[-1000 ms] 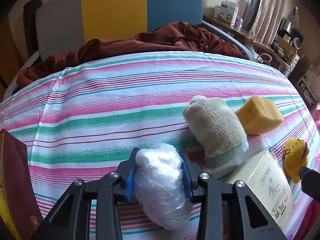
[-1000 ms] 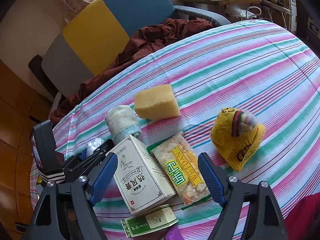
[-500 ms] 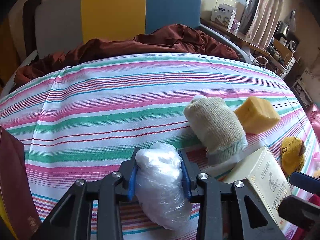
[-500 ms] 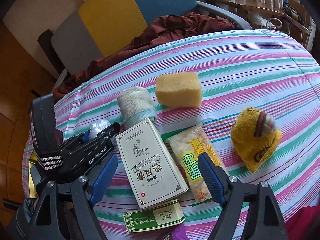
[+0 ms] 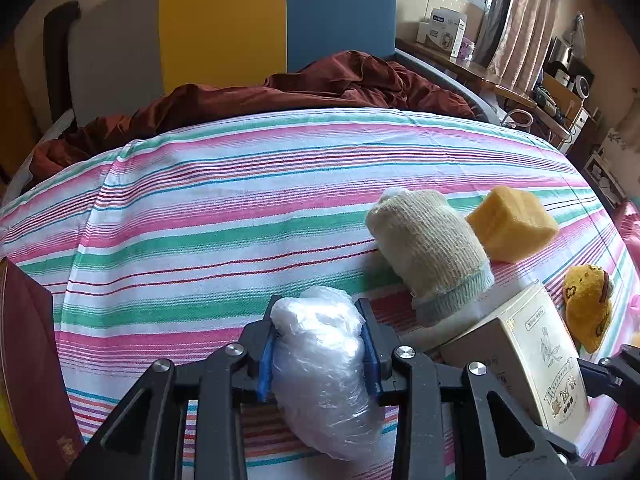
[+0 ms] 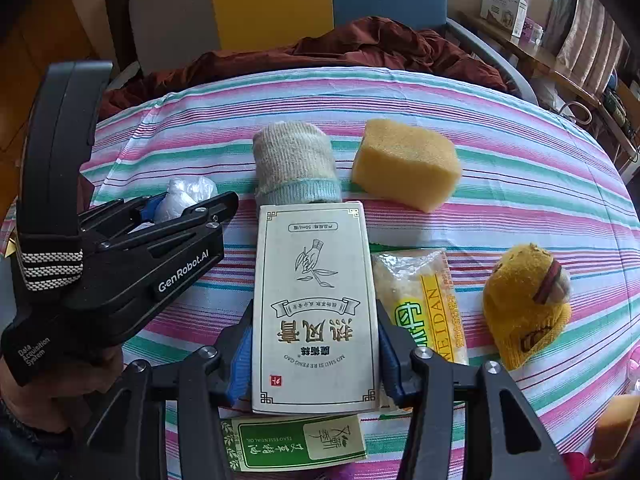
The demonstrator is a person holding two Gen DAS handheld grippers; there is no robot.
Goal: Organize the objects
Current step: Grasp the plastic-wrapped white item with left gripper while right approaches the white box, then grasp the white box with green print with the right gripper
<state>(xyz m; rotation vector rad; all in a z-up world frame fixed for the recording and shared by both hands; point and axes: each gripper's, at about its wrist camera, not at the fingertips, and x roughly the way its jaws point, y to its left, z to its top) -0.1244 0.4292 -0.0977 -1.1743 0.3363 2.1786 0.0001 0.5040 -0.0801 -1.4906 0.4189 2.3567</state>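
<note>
My left gripper (image 5: 318, 344) is shut on a clear plastic wad (image 5: 324, 368) low over the striped cloth; both also show in the right wrist view, the gripper (image 6: 160, 208) and the wad (image 6: 188, 192). My right gripper (image 6: 316, 356) is closed around the cream box with Chinese print (image 6: 316, 304), its blue pads against both long sides. The box also shows in the left wrist view (image 5: 536, 364). A rolled beige sock (image 6: 296, 168) touches the box's far end. A yellow sponge (image 6: 408, 164) lies to the right of the sock.
A snack bag (image 6: 428, 300) lies right of the box, a yellow knit hat (image 6: 524, 304) further right. A green flat box (image 6: 296, 440) lies under my right gripper. A dark red book (image 5: 28, 360) stands at the left. A brown blanket (image 5: 280, 92) lies behind the cloth (image 5: 200, 220).
My right gripper moved left over the cream box and closed on its sides. My left gripper stayed shut on the plastic wad and hardly moved.
</note>
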